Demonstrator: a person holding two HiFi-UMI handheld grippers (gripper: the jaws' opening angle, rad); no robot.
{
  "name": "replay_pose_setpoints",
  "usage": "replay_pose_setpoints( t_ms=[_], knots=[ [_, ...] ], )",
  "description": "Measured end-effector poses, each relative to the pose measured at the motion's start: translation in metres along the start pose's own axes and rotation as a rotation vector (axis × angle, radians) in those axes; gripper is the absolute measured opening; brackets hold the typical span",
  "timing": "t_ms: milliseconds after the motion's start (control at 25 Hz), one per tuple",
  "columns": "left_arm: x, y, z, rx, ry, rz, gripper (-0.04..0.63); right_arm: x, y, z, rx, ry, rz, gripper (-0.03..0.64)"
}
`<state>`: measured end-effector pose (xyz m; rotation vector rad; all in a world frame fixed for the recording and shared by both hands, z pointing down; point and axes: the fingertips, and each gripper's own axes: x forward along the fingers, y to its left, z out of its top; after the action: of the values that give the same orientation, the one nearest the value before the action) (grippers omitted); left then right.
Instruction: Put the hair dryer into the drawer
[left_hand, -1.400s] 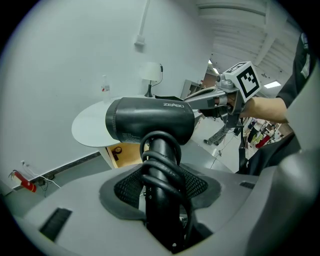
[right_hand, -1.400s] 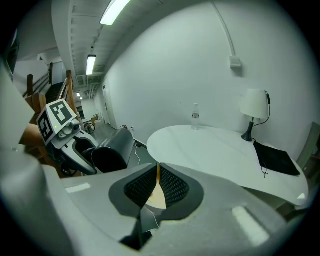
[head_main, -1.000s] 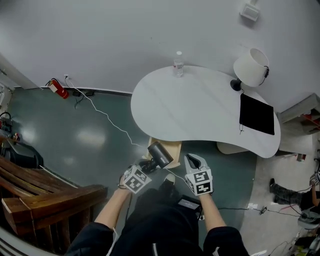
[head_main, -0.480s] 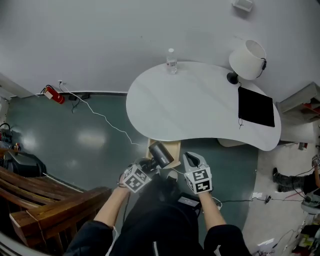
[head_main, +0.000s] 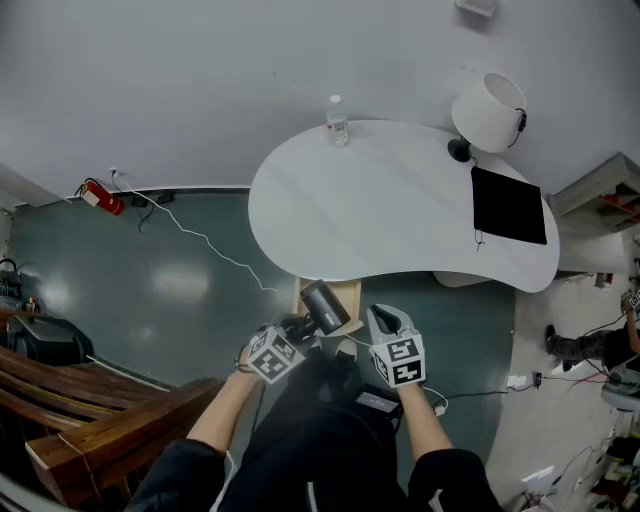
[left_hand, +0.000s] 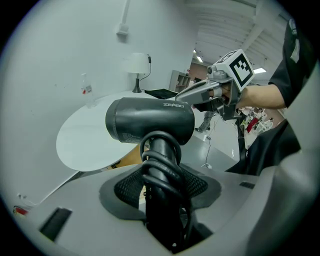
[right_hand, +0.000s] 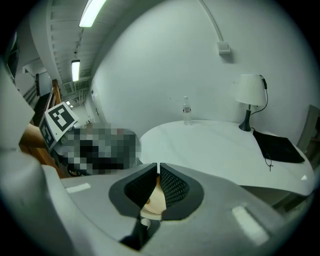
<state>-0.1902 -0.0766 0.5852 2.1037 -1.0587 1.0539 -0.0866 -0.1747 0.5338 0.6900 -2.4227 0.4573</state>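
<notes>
A black hair dryer (head_main: 322, 305) with its cord coiled round the handle (left_hand: 162, 170) stands upright in my left gripper (head_main: 298, 330), which is shut on the handle. Its barrel (left_hand: 150, 120) points left across the left gripper view. A light wooden drawer unit (head_main: 346, 293) sits just beyond the dryer, under the near edge of the white table (head_main: 400, 210); I cannot tell whether it is open. My right gripper (head_main: 384, 320) hovers beside the dryer on its right, pads (right_hand: 170, 186) nearly together with nothing between them. Its fingers (left_hand: 197, 91) show behind the dryer.
On the table stand a water bottle (head_main: 337, 118), a white lamp (head_main: 488, 108) and a flat black pad (head_main: 508, 205). A wooden bench (head_main: 90, 410) is at the lower left. A white cable (head_main: 205, 235) and a fire extinguisher (head_main: 97, 195) lie on the green floor.
The head view has drifted, so the table and lamp sit slightly further left and up. Both grippers and the held dryer stay in about the same place.
</notes>
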Motion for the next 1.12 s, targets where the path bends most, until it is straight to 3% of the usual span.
replay_pose_setpoints(
  t_ms=[600,1120],
  knots=[
    [0.017,0.008,-0.004,0.097,0.042,-0.069,0.215,0.005,0.001,-0.014,0.068,0.017,-0.043,0.009],
    [0.045,0.016,-0.007,0.250,0.107,-0.143,0.215,0.003,0.001,-0.037,0.155,0.033,-0.113,0.008]
  ],
)
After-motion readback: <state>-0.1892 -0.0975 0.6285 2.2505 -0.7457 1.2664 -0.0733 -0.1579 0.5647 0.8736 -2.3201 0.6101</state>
